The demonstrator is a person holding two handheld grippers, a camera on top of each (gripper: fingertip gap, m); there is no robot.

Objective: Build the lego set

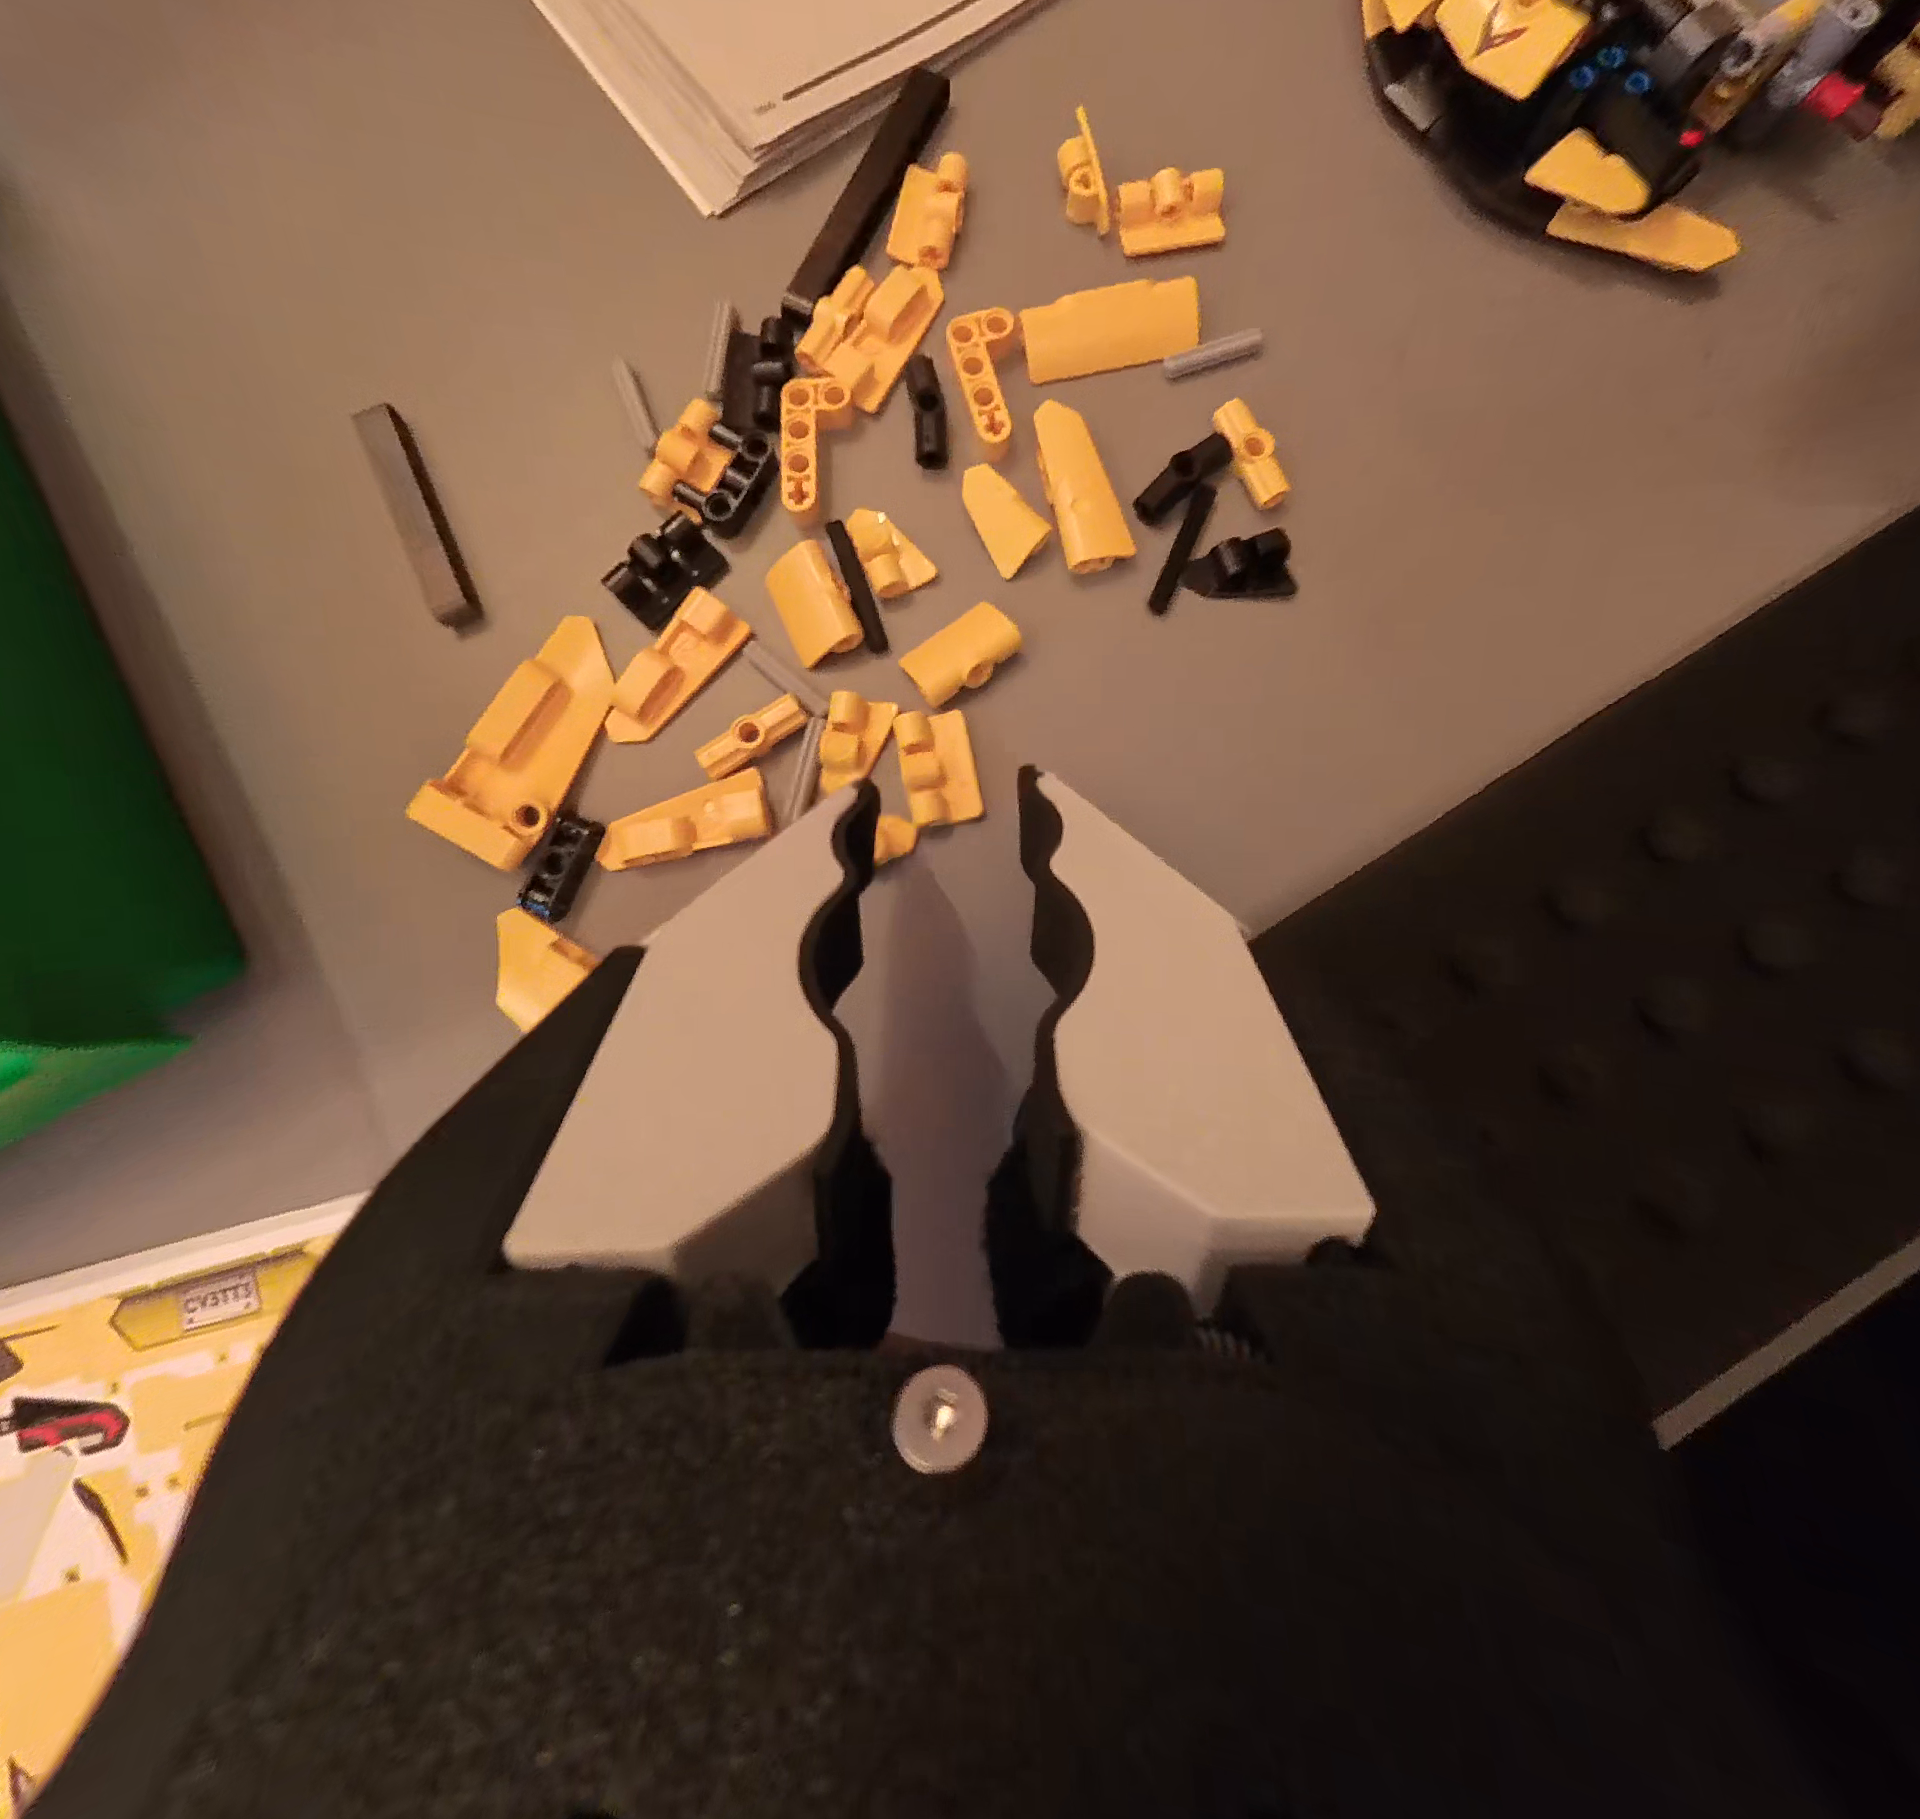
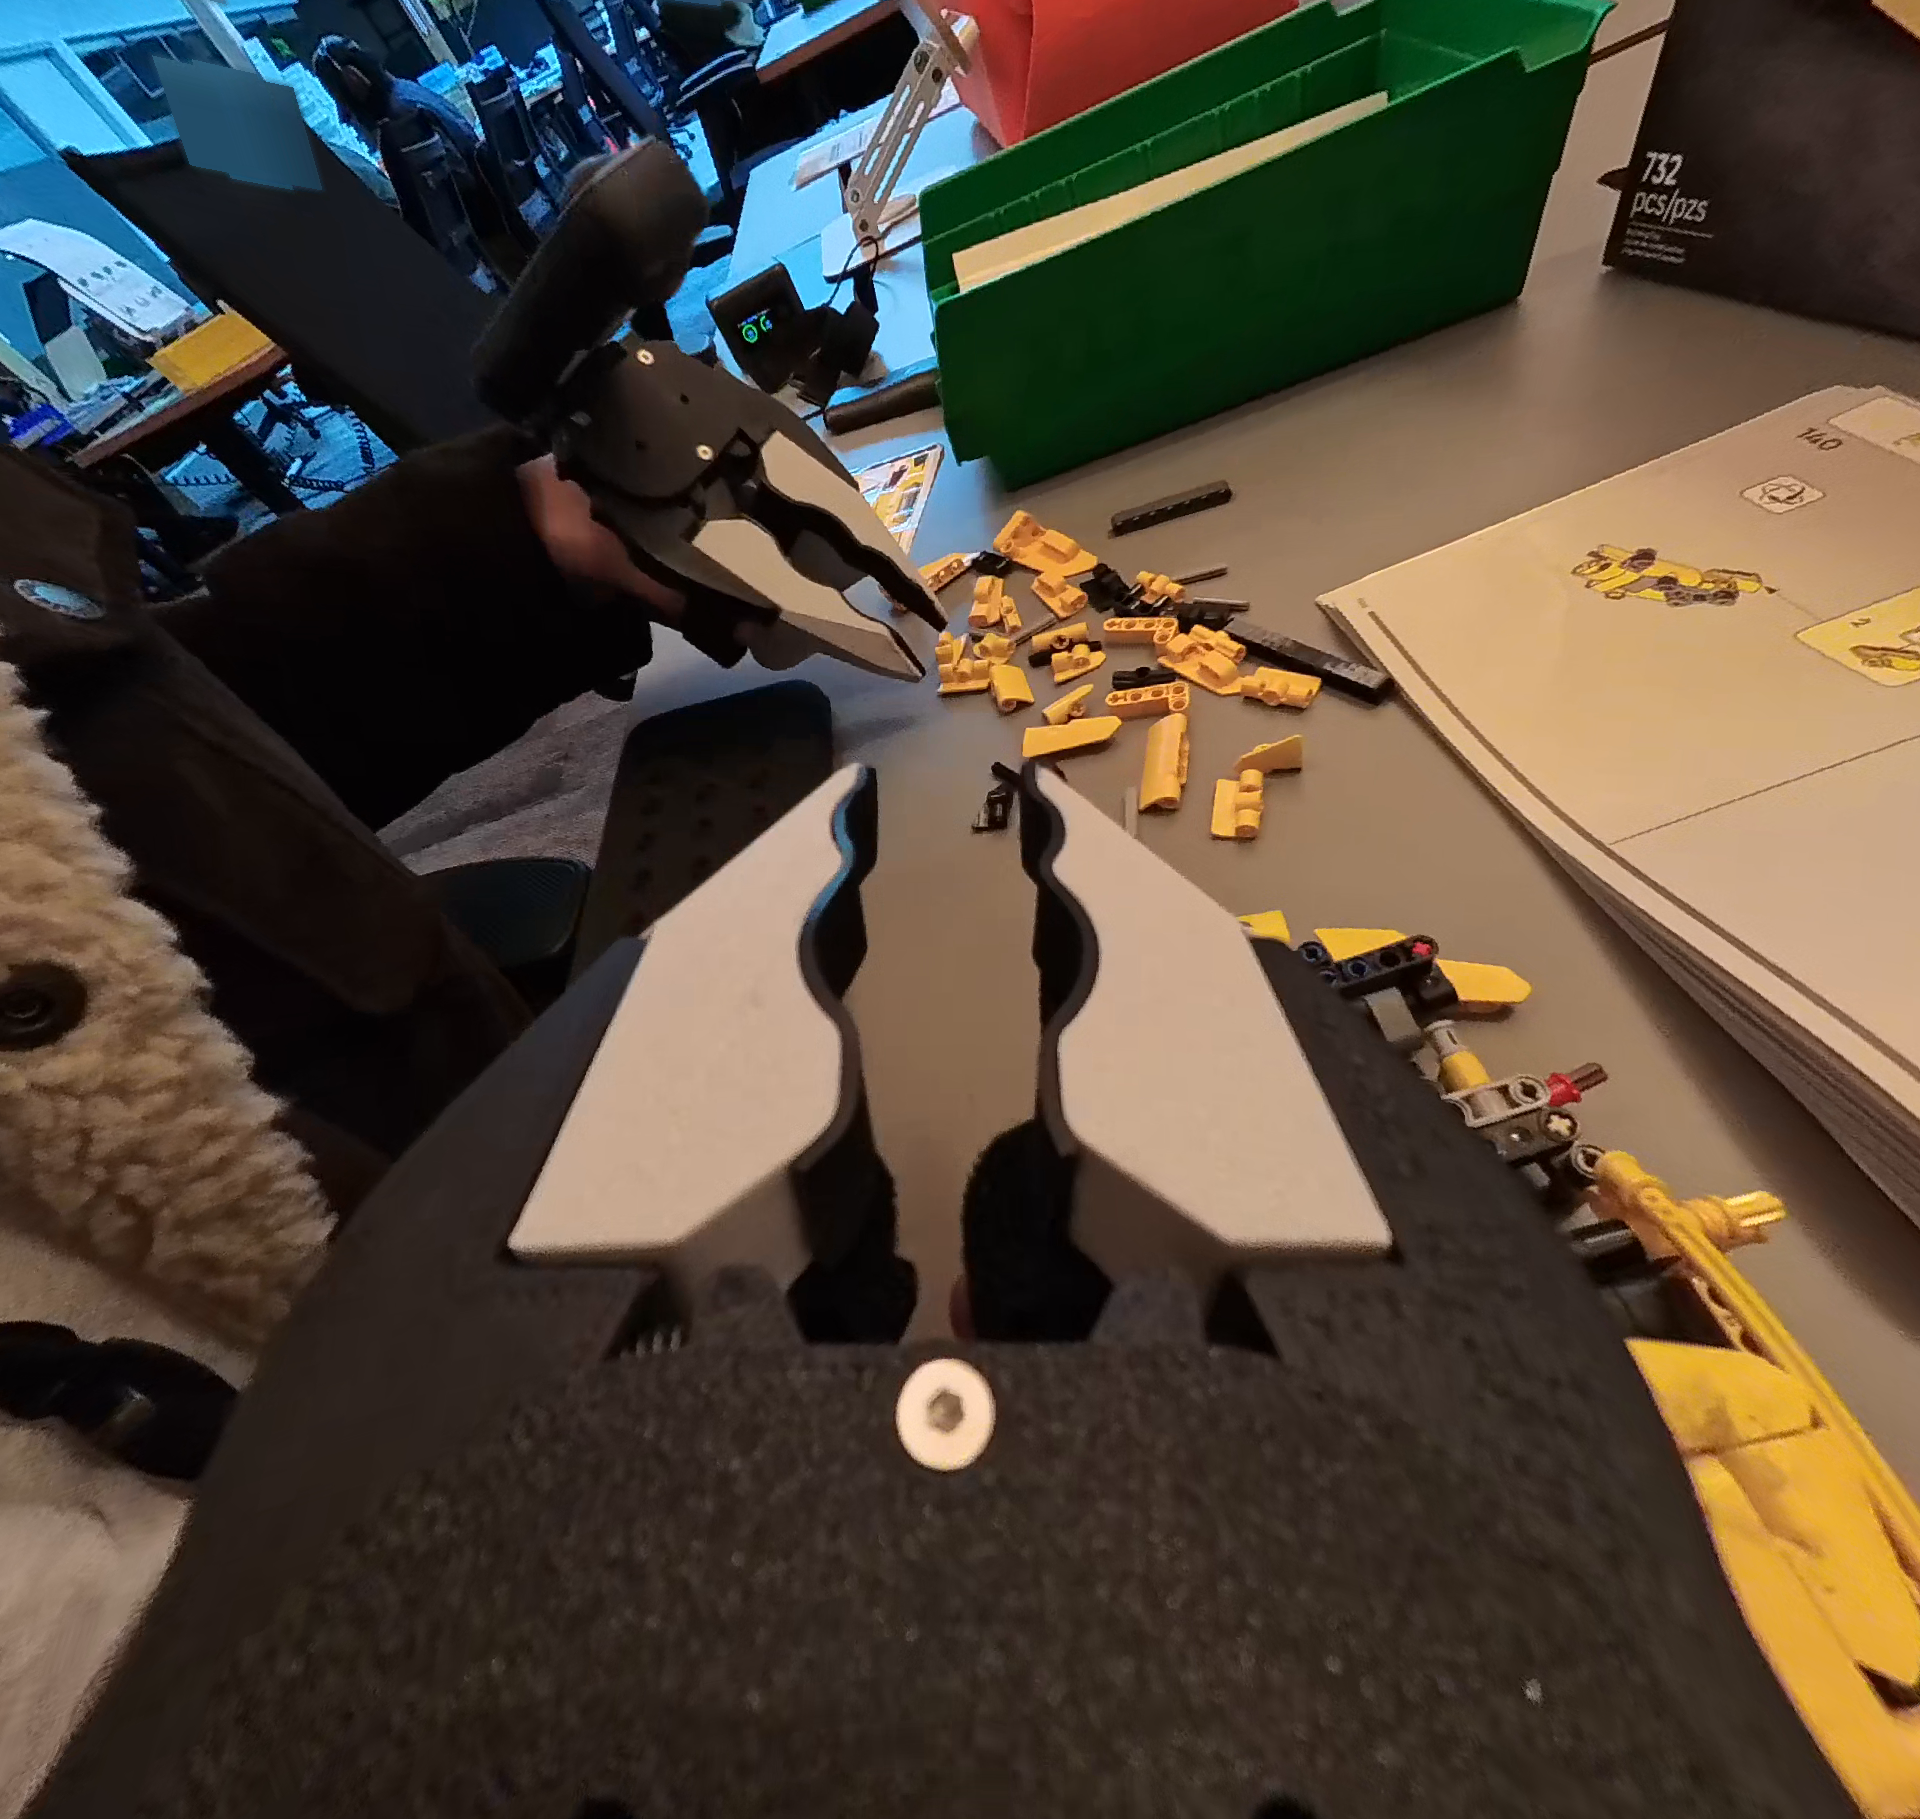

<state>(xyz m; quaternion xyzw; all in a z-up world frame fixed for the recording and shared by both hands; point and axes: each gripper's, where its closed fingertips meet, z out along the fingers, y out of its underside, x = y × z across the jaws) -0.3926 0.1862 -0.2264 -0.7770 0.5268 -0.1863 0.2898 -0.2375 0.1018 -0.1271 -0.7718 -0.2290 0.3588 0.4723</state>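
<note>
A scatter of loose yellow and black lego pieces [image 1: 883, 481] lies on the grey table; it also shows in the right wrist view [image 2: 1112, 657]. My left gripper [image 1: 945, 782] is open and empty, just above the near edge of the pile; it also shows in the right wrist view [image 2: 930, 642], held by a hand. My right gripper [image 2: 945, 782] is open and empty, short of the pile, near a small black piece [image 2: 995, 803]. The part-built yellow and black model [image 1: 1621, 55] stands at the far right, and beside my right gripper [image 2: 1704, 1281].
An open instruction booklet [image 2: 1621, 730] lies right of the pile, also in the left wrist view [image 1: 831, 13]. A green bin [image 2: 1247, 231] stands behind it. A long black beam [image 1: 416, 512] lies left. A black studded pad [image 1: 1662, 938] overhangs the table edge. A sticker sheet [image 1: 94, 1437] lies near. Spacing between my two grippers at the tips: around 20 centimeters.
</note>
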